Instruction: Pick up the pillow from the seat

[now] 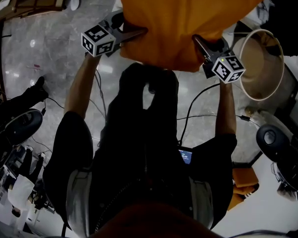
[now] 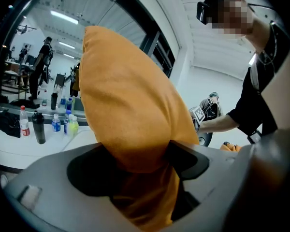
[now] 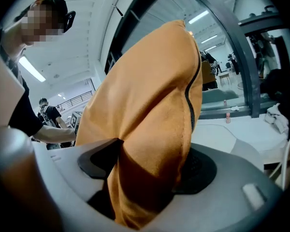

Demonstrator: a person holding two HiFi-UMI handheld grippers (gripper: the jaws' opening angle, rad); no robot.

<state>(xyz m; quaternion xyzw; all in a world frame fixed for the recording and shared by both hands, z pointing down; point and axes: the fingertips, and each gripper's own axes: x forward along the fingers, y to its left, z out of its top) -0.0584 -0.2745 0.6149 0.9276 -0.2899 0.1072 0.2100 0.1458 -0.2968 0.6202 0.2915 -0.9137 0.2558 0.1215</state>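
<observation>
Head view, left to right. A grey marbled floor (image 1: pixel 49 33) fills the left side. The left forearm (image 1: pixel 82 90) leads up to the left gripper (image 1: pixel 137 32), whose marker cube (image 1: pixel 98 38) faces the camera. Its jaws are clamped on the left edge of the orange pillow (image 1: pixel 184 19). The pillow hangs in the air in front of the person, clear of the floor and stretched between the two tools. The right gripper (image 1: pixel 199 42), with its own marker cube (image 1: pixel 229 68), bites the pillow's lower right edge above the right forearm (image 1: pixel 227 110). Farther right stands a round cream-walled tub shape (image 1: pixel 260 66), apart from the pillow. A crumpled orange cloth (image 1: pixel 243 180) lies lower right, beside the person.

Left gripper view. Small bottles (image 2: pixel 55 122) and a dark flask (image 2: pixel 38 127) stand on a white table (image 2: pixel 19 151) at left, with a standing figure (image 2: pixel 43 57) behind them. The pillow (image 2: pixel 130 91) rises from the left gripper (image 2: pixel 137 151). Both pads press into the fabric, which bunches and narrows between them.

Right gripper view. The pillow (image 3: pixel 150 105) fills the centre, pinched in the right gripper (image 3: pixel 152 156), whose jaws are closed on a thick fold of cloth. A dark zipper (image 3: pixel 189 100) runs down the pillow's right seam.
</observation>
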